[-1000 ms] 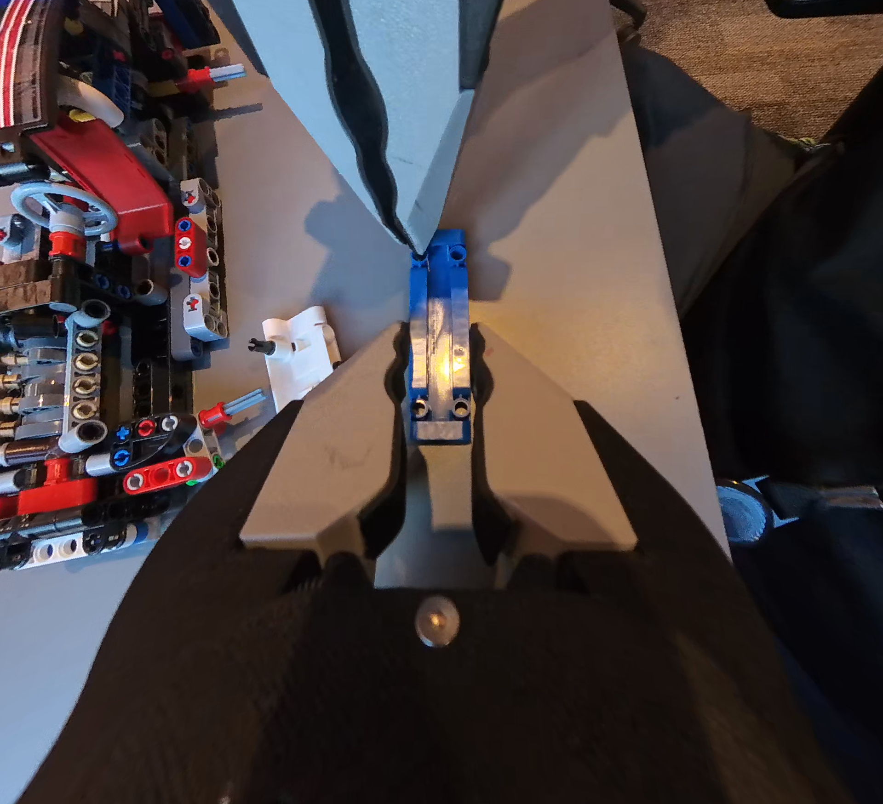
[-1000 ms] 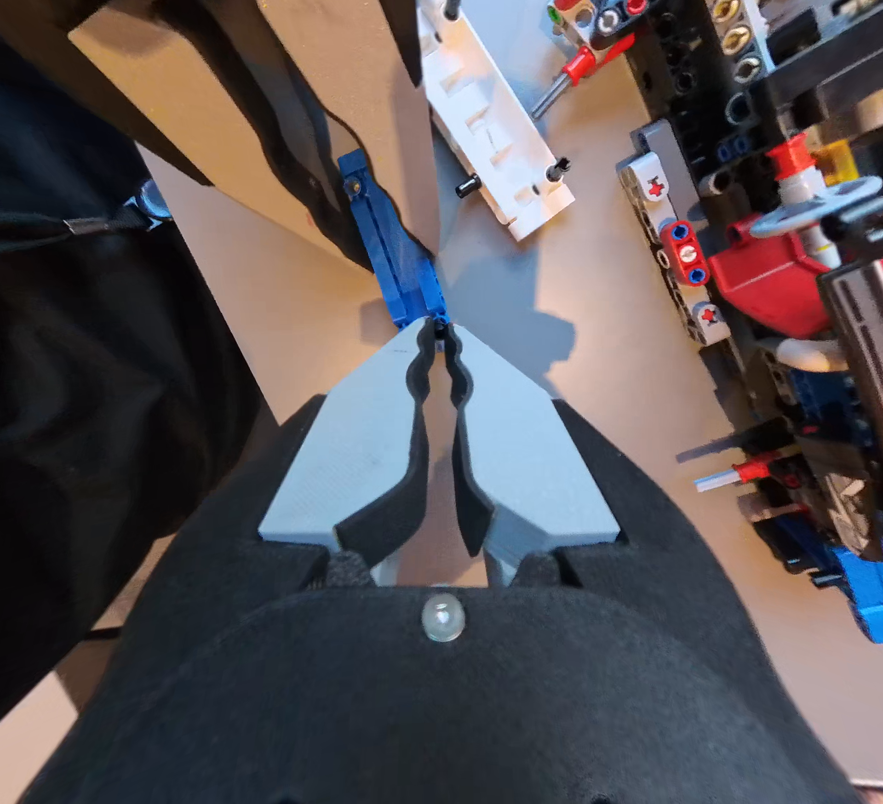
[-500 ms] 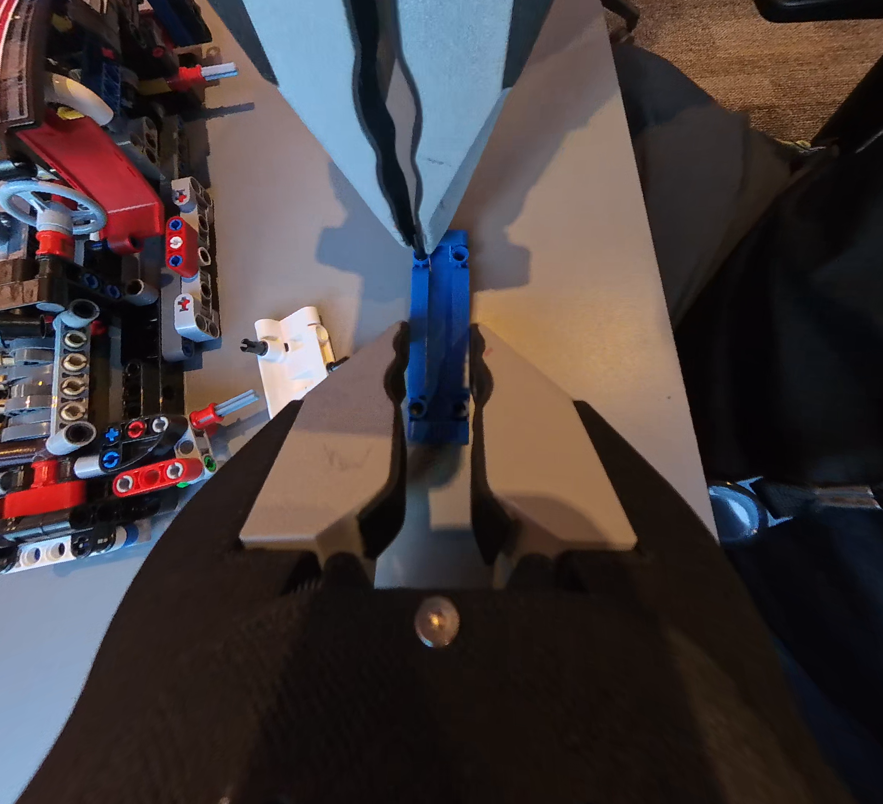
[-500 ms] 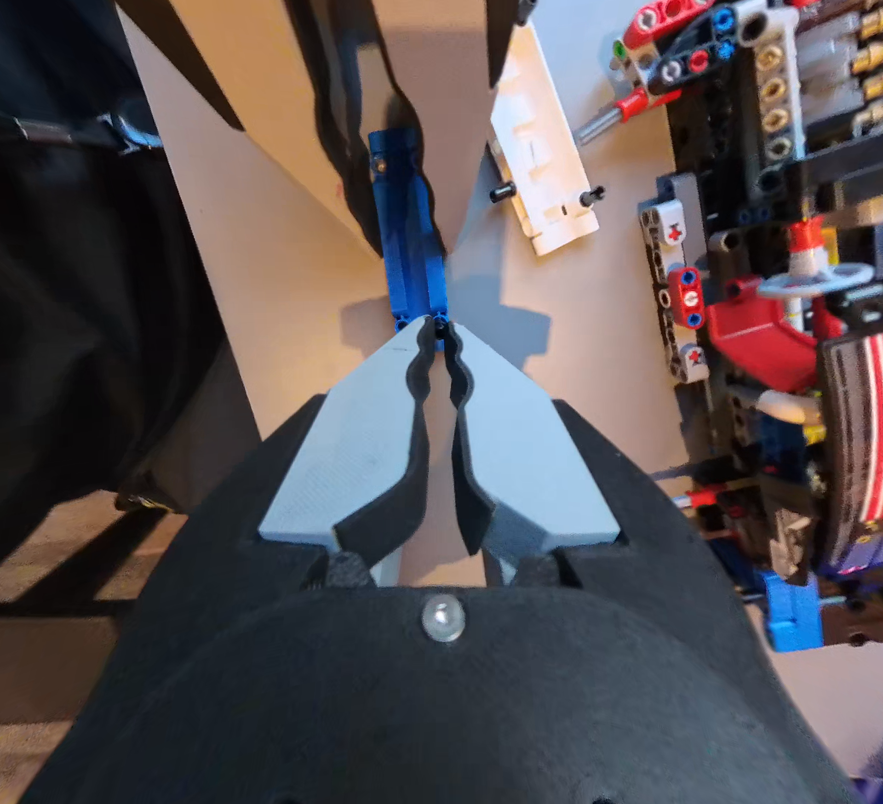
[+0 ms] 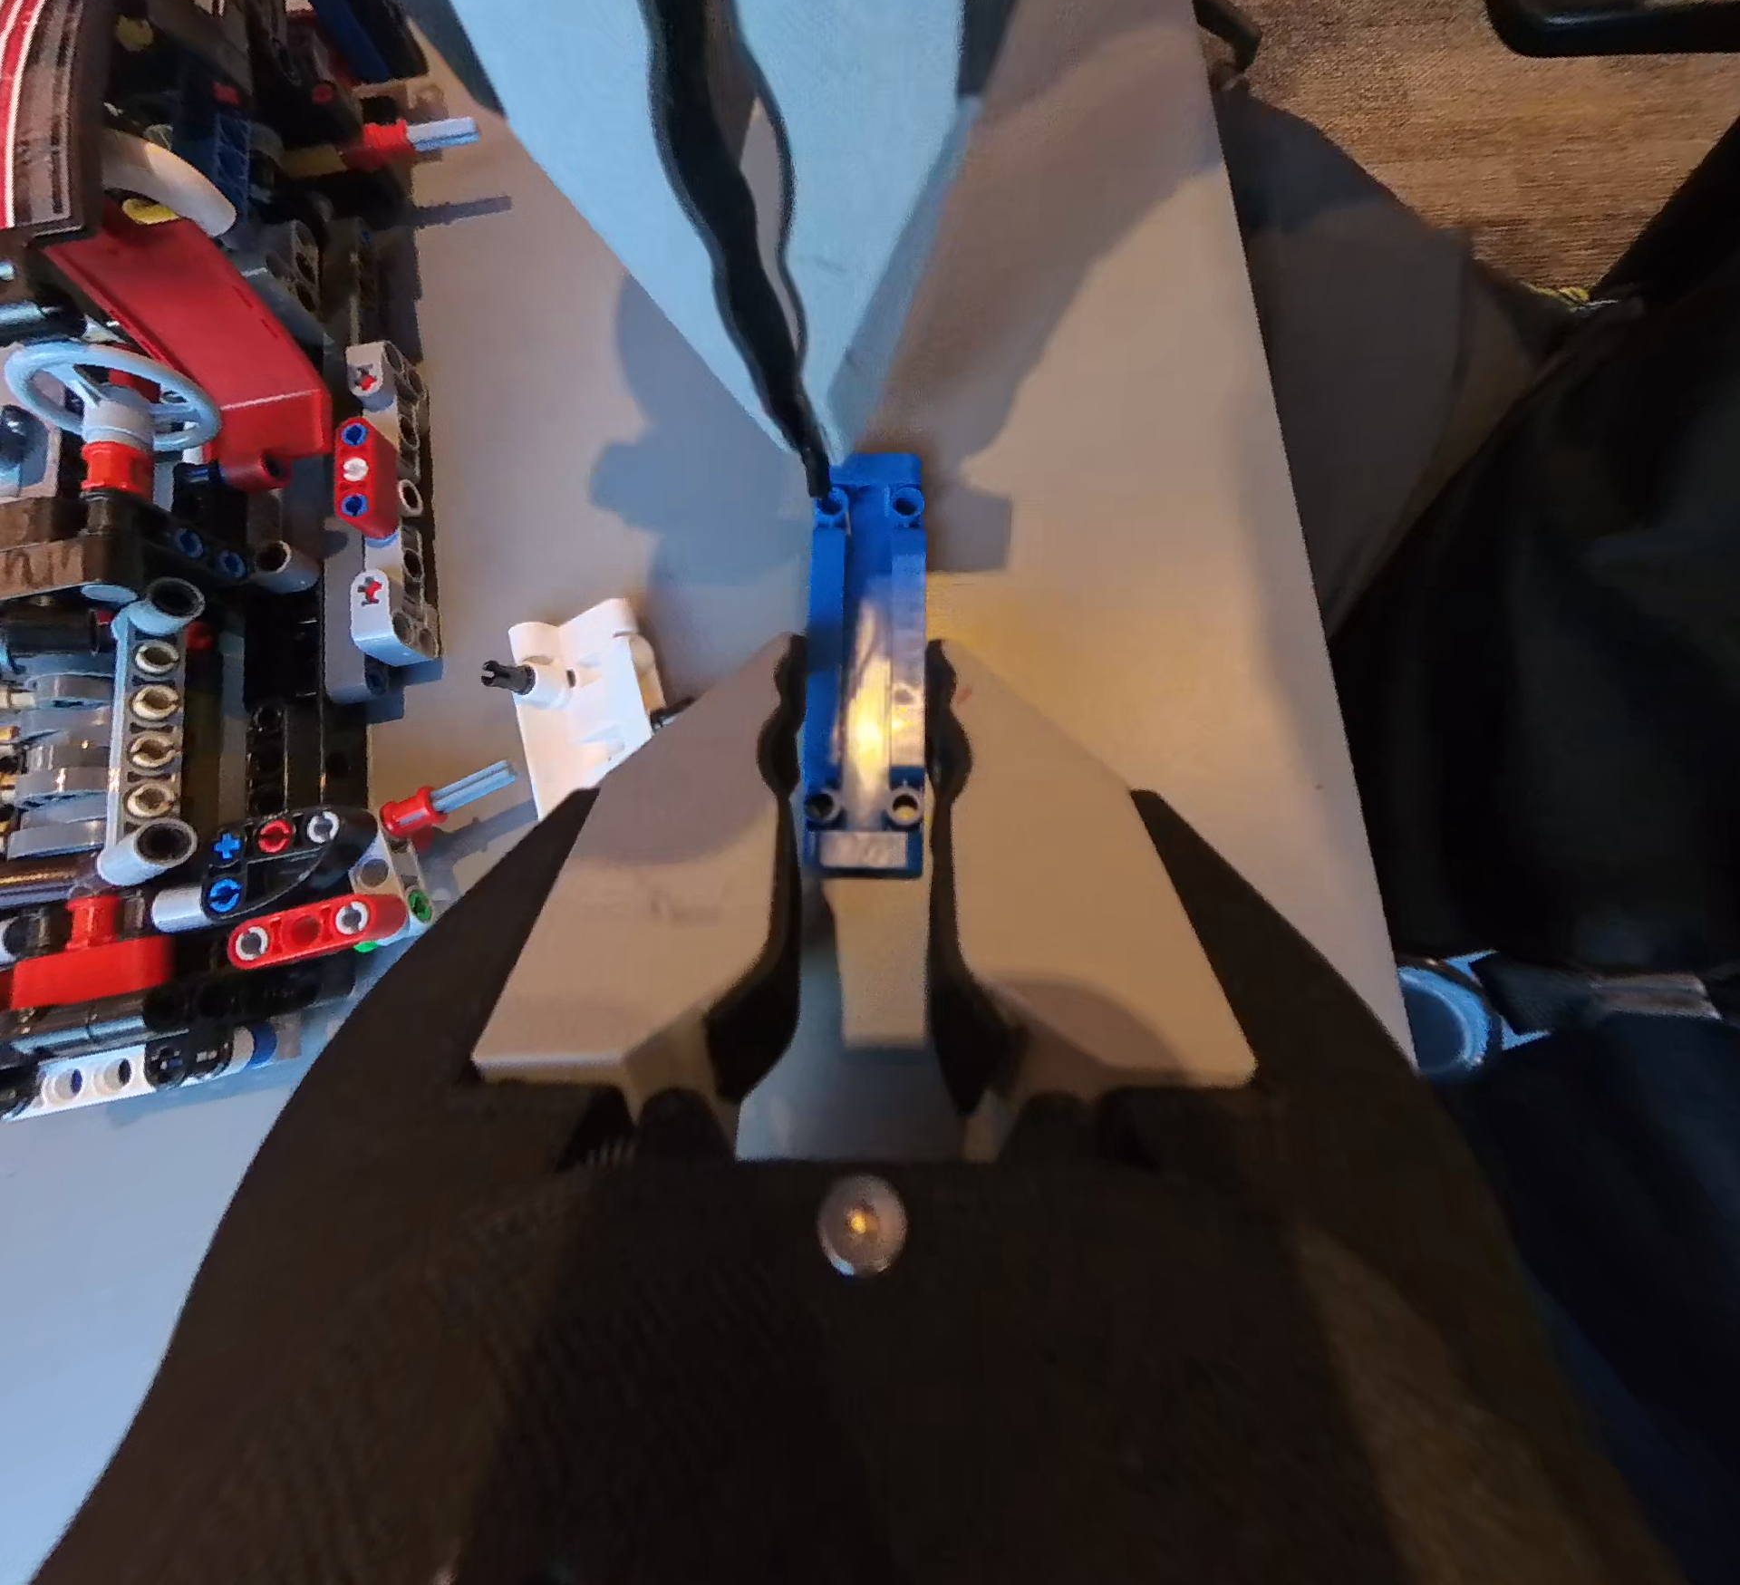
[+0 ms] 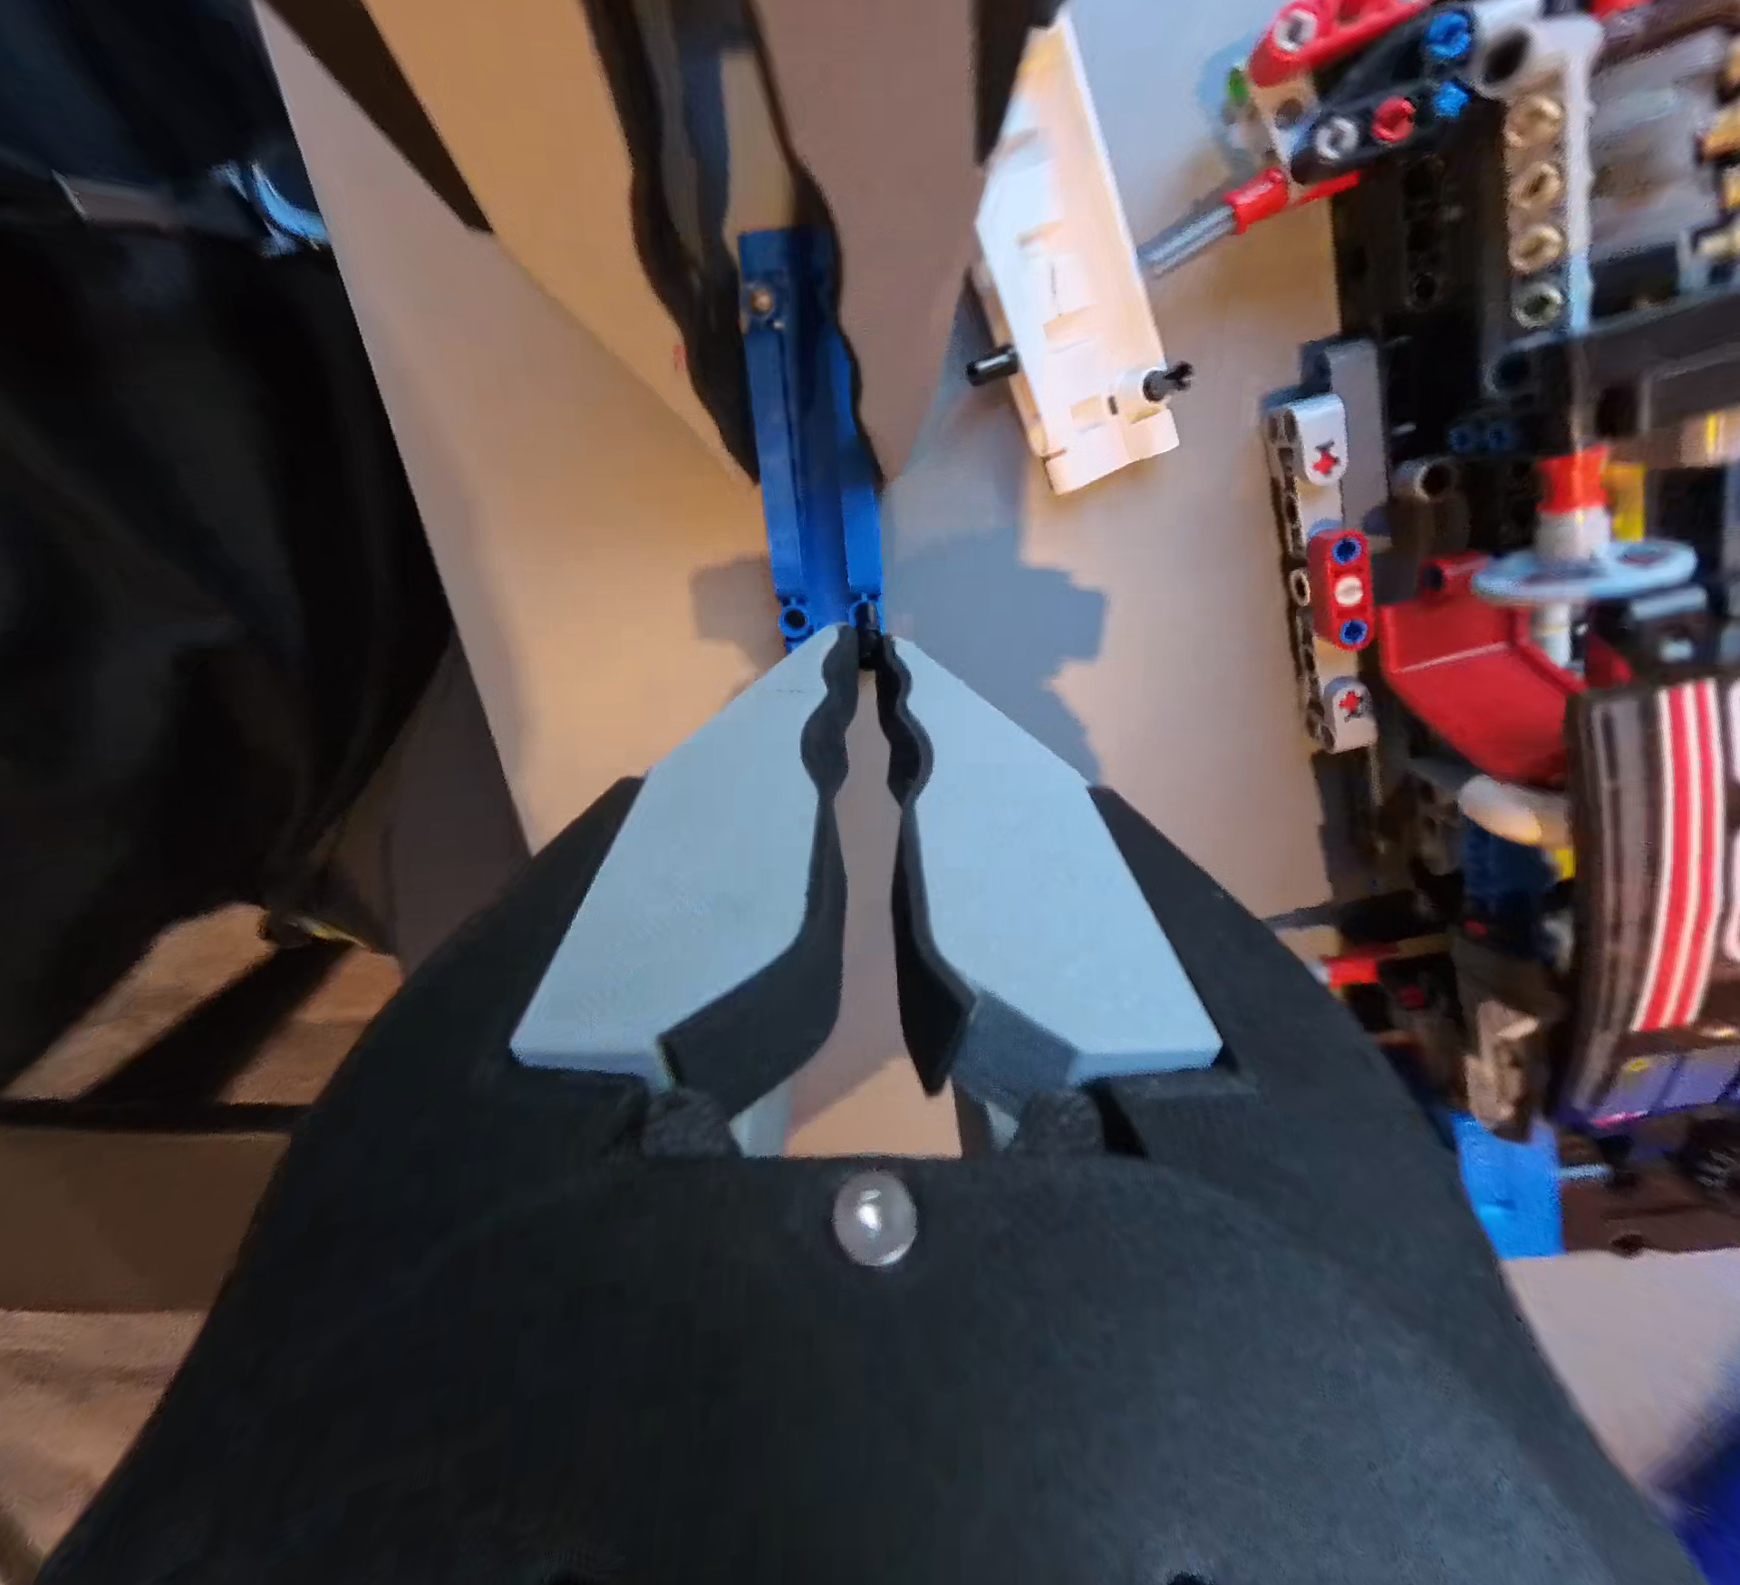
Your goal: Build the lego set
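Gripping blue panel (image 5: 864,674) still, model (image 6: 1544,448) shifted

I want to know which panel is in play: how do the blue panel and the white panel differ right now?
The blue panel is clamped in the left gripper, off the table; the white panel lies loose on it. The right gripper pinches something black at the blue panel's end; the white one already carries black pins. Both are long Technic panels.

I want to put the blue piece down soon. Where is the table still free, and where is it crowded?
Free: the strip of table between the blue piece and the near edge. Crowded: beside the white panel and the lego model.
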Action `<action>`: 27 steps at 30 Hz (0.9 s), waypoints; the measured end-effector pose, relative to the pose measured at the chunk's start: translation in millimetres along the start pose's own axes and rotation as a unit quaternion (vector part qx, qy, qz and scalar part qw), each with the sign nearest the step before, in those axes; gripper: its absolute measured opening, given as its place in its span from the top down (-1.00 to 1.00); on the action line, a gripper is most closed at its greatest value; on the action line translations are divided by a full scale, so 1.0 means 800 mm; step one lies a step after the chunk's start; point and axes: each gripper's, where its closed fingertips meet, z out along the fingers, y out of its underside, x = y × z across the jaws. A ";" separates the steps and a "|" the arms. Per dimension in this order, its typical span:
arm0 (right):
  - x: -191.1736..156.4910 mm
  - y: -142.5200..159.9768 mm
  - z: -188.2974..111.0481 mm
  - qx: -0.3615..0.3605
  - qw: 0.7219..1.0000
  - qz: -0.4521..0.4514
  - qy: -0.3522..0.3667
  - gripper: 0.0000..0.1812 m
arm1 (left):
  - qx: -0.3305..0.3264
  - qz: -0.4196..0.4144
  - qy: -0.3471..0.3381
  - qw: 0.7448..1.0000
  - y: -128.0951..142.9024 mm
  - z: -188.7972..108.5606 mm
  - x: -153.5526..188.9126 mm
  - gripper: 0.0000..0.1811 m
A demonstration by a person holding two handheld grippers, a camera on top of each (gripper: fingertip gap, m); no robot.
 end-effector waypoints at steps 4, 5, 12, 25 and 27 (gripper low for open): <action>-0.002 -0.006 -0.013 0.116 0.983 0.128 -0.060 0.98 | 0.002 0.010 0.000 1.000 0.000 -0.002 0.003 0.76; -0.005 -0.008 -0.016 0.145 0.974 0.154 -0.077 0.98 | 0.005 0.014 -0.002 1.000 -0.001 -0.003 0.004 0.76; -0.024 -0.019 -0.021 0.247 0.927 0.248 -0.134 0.98 | 0.032 0.019 -0.010 0.999 -0.009 -0.009 0.003 0.67; -0.023 -0.044 -0.022 0.358 0.860 0.326 -0.162 0.98 | 0.085 0.069 -0.093 0.990 -0.034 -0.017 -0.004 0.94; -0.020 -0.042 -0.019 0.360 0.859 0.332 -0.150 0.98 | 0.081 0.066 -0.093 0.990 -0.033 -0.016 -0.005 0.95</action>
